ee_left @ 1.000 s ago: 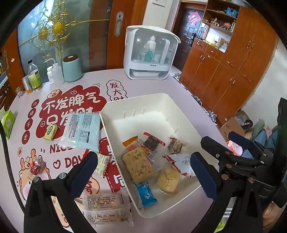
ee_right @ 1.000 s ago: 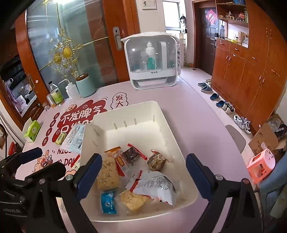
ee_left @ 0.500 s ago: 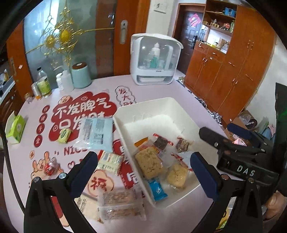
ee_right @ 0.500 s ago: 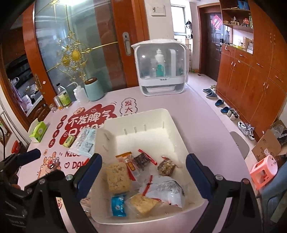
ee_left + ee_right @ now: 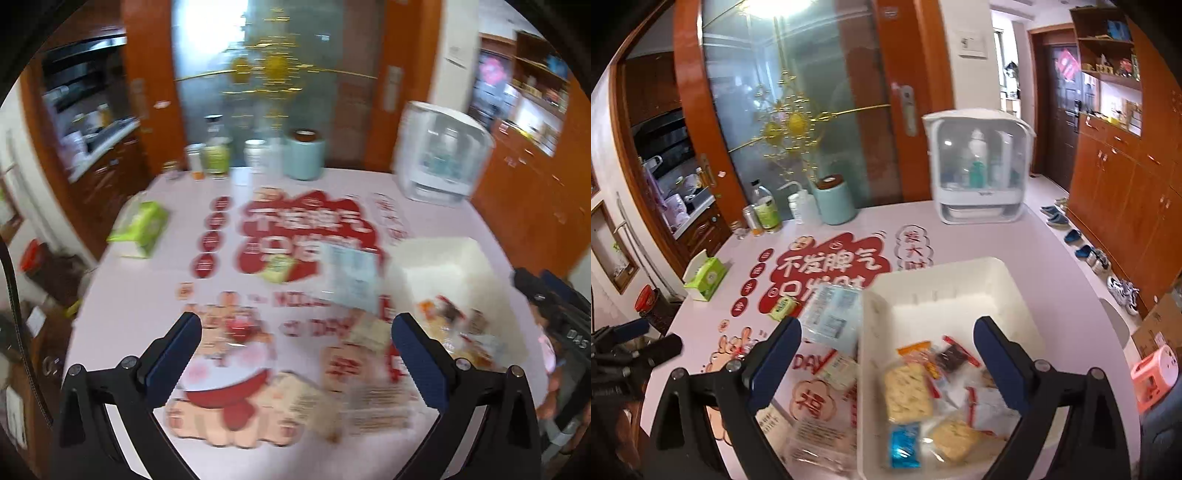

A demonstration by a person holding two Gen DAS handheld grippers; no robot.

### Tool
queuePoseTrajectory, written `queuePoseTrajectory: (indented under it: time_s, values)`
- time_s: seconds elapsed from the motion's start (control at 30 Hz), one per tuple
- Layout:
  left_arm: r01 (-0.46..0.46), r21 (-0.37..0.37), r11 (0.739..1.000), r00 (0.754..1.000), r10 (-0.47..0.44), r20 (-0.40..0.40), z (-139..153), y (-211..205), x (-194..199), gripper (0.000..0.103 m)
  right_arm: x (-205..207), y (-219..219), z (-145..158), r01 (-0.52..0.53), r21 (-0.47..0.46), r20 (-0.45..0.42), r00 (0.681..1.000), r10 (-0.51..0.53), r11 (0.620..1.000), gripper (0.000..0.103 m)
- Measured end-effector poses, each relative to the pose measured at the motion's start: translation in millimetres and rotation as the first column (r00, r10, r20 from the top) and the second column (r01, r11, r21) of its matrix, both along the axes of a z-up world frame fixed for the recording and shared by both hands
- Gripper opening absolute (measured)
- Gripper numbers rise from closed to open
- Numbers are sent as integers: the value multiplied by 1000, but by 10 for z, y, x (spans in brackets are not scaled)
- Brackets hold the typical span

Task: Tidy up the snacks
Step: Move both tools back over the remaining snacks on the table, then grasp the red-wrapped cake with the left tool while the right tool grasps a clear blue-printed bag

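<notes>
Both hand-held grippers, left (image 5: 295,345) and right (image 5: 886,341), gape wide, seemingly empty, above the snack bin (image 5: 960,280).

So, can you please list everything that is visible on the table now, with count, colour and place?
bin: 1, white, right part of table, snacks inside
cracker packs: 2, beige, inside bin
blue snack: 1, blue, near corner of bin
dark snack: 1, brown with red ends, inside bin
pale blue pack: 1, on table left of bin
small yellow-green snack: 1, on red print
clear packs: at least 1, near edge, blurred
tissue box: 1, green, left side
canister: 1, mint, far edge
bottles: several, far edge
cabinet: 1, white, far right
left gripper: fingers open, empty
right gripper: fingers open, empty
</notes>
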State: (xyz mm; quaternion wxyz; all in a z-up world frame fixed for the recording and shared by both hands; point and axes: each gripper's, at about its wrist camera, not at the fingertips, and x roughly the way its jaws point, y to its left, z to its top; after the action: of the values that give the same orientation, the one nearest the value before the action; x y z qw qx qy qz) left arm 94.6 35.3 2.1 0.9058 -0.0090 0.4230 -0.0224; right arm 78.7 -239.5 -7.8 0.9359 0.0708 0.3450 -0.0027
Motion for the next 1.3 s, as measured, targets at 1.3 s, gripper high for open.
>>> queuePoseTrajectory:
  time_s: [1.3]
  values:
    - [156, 23, 988, 923, -137, -359, -2058, 690, 1412, 102, 1975, 1456, -1725, 29, -119, -451, 889, -80, 992, 95]
